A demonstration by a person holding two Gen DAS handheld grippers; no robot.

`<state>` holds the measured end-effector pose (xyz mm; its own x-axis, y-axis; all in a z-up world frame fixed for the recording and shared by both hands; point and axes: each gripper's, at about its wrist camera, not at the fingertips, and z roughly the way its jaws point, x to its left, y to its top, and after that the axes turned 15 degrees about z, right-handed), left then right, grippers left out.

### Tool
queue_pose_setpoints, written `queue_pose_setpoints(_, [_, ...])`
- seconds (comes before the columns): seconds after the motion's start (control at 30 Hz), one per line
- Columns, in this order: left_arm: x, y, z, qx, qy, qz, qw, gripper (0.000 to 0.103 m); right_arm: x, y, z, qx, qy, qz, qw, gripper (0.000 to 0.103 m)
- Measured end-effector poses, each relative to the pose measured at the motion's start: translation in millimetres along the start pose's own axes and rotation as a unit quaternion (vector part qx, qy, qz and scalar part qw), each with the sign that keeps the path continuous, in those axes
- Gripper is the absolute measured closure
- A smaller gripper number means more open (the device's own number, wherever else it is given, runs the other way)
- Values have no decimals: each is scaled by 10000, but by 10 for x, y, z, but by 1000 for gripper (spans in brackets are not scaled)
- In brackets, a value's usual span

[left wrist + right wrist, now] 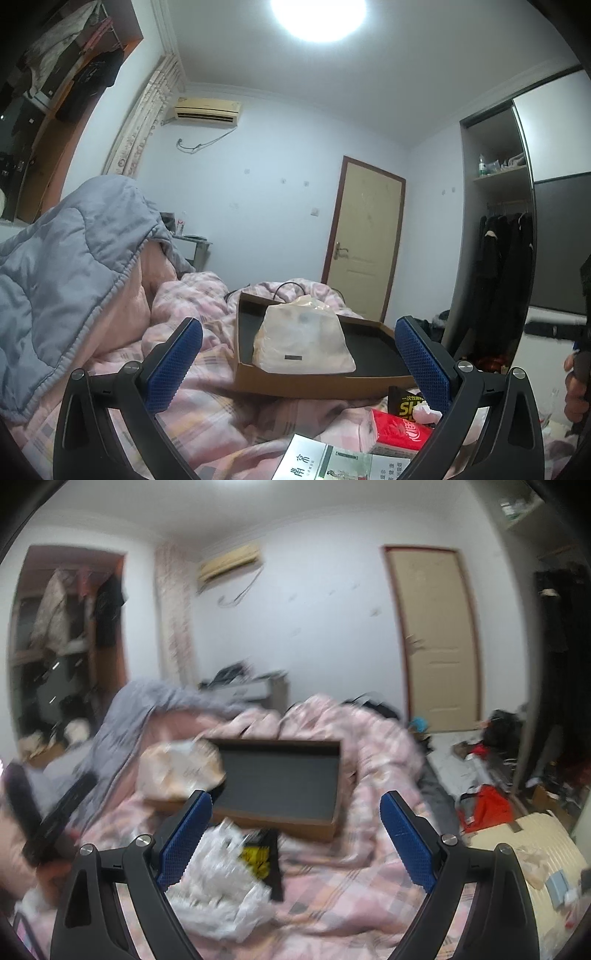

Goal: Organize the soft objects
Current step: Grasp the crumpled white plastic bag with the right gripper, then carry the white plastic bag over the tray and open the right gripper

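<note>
Foreground, left wrist view: white printed carton point(314, 461) and red tissue pack point(400, 430) lying on the bedding at the bottom edge, just below the fingers.
Left gripper point(299, 363): jaws spread wide, nothing between the blue pads, pointing roughly level at the tray.
Right gripper point(295, 836): jaws likewise wide apart and empty; frame blurred, angled somewhat downward over the bed.
Shallow brown tray point(369, 334): resting on the pink plaid quilt point(207, 406), dark lining, far half bare.
Pale soft pouch point(303, 339): sitting inside the tray, at its left end as the right wrist view shows it; small dark label on the front face.
Crumpled white plastic bag point(221, 878): loose on the quilt just in front of the tray, below the right gripper's left pad.
Black-and-yellow packet point(258, 856): beside the plastic bag, touching or nearly touching the tray's front wall; too blurred to settle which.
Grey quilted cover point(66, 266): heaped at left, well apart from the tray.
Step in hand, judged: between placements, one soft item already in the tray, both claws free and approaching.
Next move, judged: lower one gripper onto a loose soft item, most likely the plastic bag; close on a bunched fold, not a flat layer; lift clear of the tray wall; set down in the bare dark part.
Caution: quilt fabric liable to be pinched along with the item.
</note>
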<state>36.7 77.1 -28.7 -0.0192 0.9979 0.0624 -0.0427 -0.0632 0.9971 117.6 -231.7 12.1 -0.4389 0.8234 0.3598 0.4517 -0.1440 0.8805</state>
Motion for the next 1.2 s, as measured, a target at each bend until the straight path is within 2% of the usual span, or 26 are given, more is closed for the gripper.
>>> queue_pose_setpoints(0.1, [-9,0,8,15,5,9,10000,0,134,-147,158,659,368,-573,9955,11])
queue_pose_setpoints(0.13, [-2,1,5,15,5,15,10000,0,232,-251,237,887,505,-911,9906,11])
queue_pose_setpoints(0.23, [-8,-4,10,28,13,42,10000,0,381,-417,359,1096,626,-1295,9835,11])
queue_pose_setpoints(0.33, [-27,-17,20,44,34,98,9999,0,464,-564,544,1394,557,-1437,9782,11])
queue_pose_setpoints(0.43, [-46,-28,15,39,49,147,9999,0,506,-725,723,1702,284,-1605,9718,11])
queue_pose_setpoints(0.53, [-54,-33,20,56,61,172,9998,0,470,-753,753,1825,204,-1591,9700,11])
queue_pose_setpoints(0.7, [-55,-25,16,61,63,156,9998,0,430,-691,718,1607,214,-1504,9753,12])
queue_pose_setpoints(0.77, [-55,-24,18,67,60,157,9998,0,454,-682,744,1548,237,-1506,9761,30])
queue_pose_setpoints(0.83, [-55,-28,16,84,59,156,9998,0,452,-673,739,1528,279,-1469,9769,62])
queue_pose_setpoints(0.9, [-56,-27,15,95,60,155,9998,0,430,-652,729,1477,287,-1330,9796,71])
queue_pose_setpoints(1.0, [-56,-27,14,99,62,155,9998,0,364,-577,682,1387,413,-1061,9838,75])
queue_pose_setpoints(1.13, [-57,-24,17,103,65,162,9998,0,320,-430,608,1202,605,-531,9895,75])
queue_pose_setpoints(1.2, [-52,-27,10,109,67,167,9998,0,333,-354,589,1099,572,-380,9916,75])
